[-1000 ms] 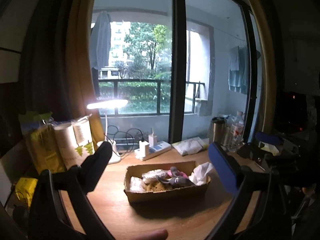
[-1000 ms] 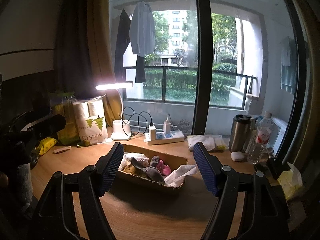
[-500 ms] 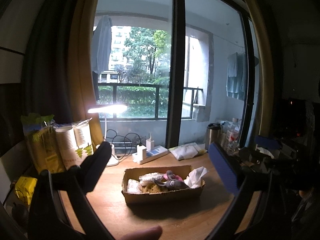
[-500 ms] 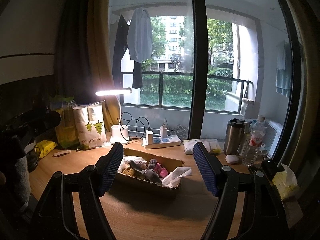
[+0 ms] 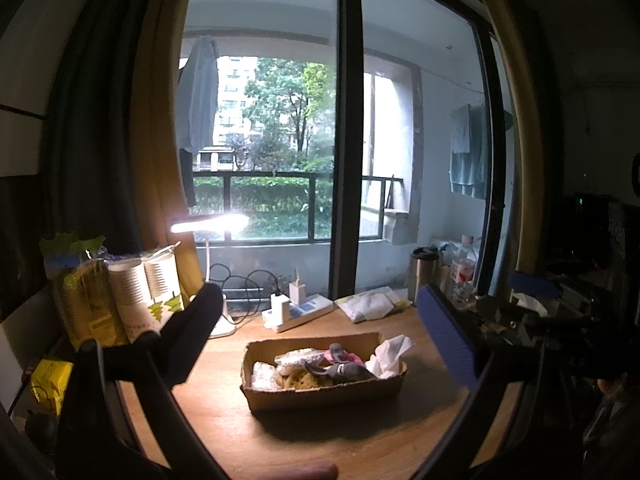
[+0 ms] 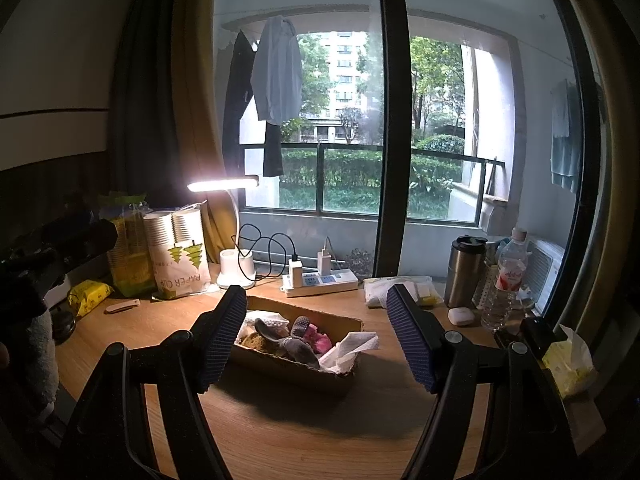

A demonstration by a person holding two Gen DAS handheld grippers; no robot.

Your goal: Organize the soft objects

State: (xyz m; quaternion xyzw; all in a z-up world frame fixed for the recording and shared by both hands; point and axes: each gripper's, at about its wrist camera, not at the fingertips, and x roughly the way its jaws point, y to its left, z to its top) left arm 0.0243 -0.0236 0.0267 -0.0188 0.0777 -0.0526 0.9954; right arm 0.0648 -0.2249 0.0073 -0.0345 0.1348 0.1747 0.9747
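Note:
A shallow cardboard box (image 5: pixel 320 394) (image 6: pixel 296 368) sits mid-desk. It holds soft items: a grey sock (image 5: pixel 348 371) (image 6: pixel 298 350), a pink piece (image 6: pixel 314 340), white knit pieces (image 5: pixel 296 357) and a crumpled white tissue (image 5: pixel 390 354) (image 6: pixel 348 350). My left gripper (image 5: pixel 320 344) is open and empty, held above the desk short of the box. My right gripper (image 6: pixel 316 340) is open and empty, also back from the box. The right gripper also shows at the right of the left wrist view (image 5: pixel 532 284).
On the wooden desk (image 6: pixel 280 432) stand a lit lamp (image 6: pixel 234 248), a power strip (image 6: pixel 320 280), paper-cup packs (image 6: pixel 180 256), a steel tumbler (image 6: pixel 464 272), a water bottle (image 6: pixel 506 280) and a folded white cloth (image 6: pixel 384 290). Yellow packets (image 6: pixel 90 292) lie at left.
Both grippers have drawn back and risen slightly, so the box looks smaller and lower in view. Both stay open and empty.

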